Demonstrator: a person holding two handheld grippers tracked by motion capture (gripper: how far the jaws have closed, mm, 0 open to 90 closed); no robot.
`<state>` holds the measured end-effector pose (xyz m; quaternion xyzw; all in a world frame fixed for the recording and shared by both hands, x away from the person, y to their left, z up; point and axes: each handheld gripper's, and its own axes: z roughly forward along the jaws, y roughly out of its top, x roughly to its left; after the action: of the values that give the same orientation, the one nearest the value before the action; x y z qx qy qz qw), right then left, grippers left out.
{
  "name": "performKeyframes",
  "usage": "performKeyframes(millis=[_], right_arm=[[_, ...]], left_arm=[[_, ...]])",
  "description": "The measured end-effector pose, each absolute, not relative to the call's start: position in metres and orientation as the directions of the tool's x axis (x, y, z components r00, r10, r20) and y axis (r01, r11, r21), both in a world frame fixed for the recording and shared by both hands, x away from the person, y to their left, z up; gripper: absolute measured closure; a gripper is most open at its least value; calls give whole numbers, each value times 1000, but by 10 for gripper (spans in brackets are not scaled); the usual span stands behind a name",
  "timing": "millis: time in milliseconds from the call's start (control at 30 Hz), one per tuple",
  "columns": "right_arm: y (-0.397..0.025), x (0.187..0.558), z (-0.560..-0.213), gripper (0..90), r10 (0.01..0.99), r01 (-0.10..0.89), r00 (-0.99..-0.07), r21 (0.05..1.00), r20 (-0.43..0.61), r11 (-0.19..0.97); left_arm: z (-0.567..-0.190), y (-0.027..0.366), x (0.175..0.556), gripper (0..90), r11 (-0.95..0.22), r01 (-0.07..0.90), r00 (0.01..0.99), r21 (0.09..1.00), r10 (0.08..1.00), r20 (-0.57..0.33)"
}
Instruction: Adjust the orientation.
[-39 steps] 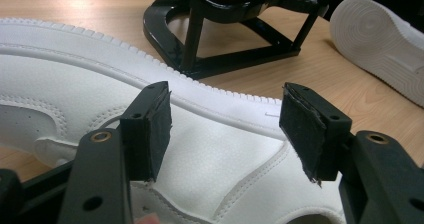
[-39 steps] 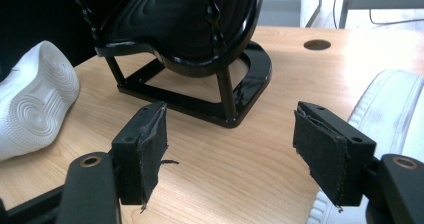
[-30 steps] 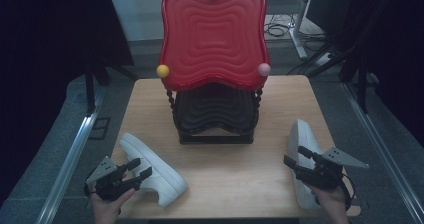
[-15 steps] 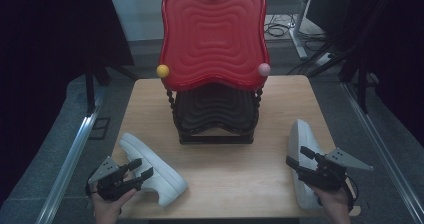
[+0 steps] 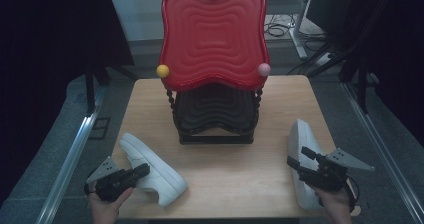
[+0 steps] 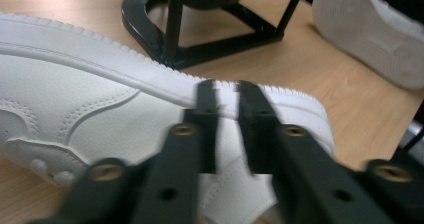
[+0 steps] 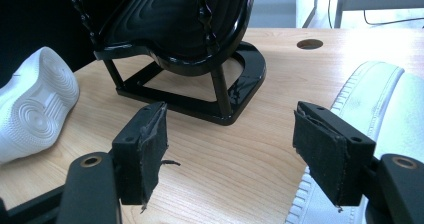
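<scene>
My left gripper (image 5: 131, 175) is nearly pressed together against the left sneaker (image 5: 152, 168) on the table (image 5: 235, 179), while my right gripper (image 7: 230, 154), spread wide, hovers beside the other sneaker (image 5: 300, 154), ready to grasp.

The high view is dim around its edges, and the wooden table (image 5: 220, 184) is the one evenly lit area; everything left and right of the table falls into near black. Behind the table, a pale bright patch of floor and wall suggests light coming from the far side, perhaps a window. The red tray (image 5: 214, 34) above the table carries soft sheen on its ridges without hard glare. In the left gripper view the two jaws are smeared by motion blur, and the white shoe (image 6: 100, 99) behind them is only slightly soft. In the right gripper view the jaw pads are sharp, the black stand (image 7: 200, 74) shows glossy highlights, and the background is overexposed.
</scene>
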<state>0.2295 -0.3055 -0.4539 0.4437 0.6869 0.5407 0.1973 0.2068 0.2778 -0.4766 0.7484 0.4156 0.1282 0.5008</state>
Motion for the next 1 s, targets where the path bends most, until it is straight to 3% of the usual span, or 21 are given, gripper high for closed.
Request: performKeyframes(millis=[100,233,433,600,867,1000], right_arm=[[-306,229,-453,298,823,393,-529,919,208,20],[-305,229,-452,298,821,391,-533,920,206,23],[-304,229,-451,298,819,391,-537,920,204,27],[-304,227,-450,298,819,390,-537,920,204,27],[-303,228,-452,299,819,398,-535,917,207,28],[-302,227,-452,300,820,400,-534,916,208,29]], left_arm=[[-470,276,202,900,-174,486,639,857,739,-212],[-473,274,183,900,-294,493,683,819,713,-155],[-476,280,165,900,-295,491,698,820,696,-168],[-490,274,167,900,-322,523,700,789,691,-182],[-507,253,170,891,-427,536,704,728,701,-108],[-508,253,179,893,-388,552,681,738,721,-130]])
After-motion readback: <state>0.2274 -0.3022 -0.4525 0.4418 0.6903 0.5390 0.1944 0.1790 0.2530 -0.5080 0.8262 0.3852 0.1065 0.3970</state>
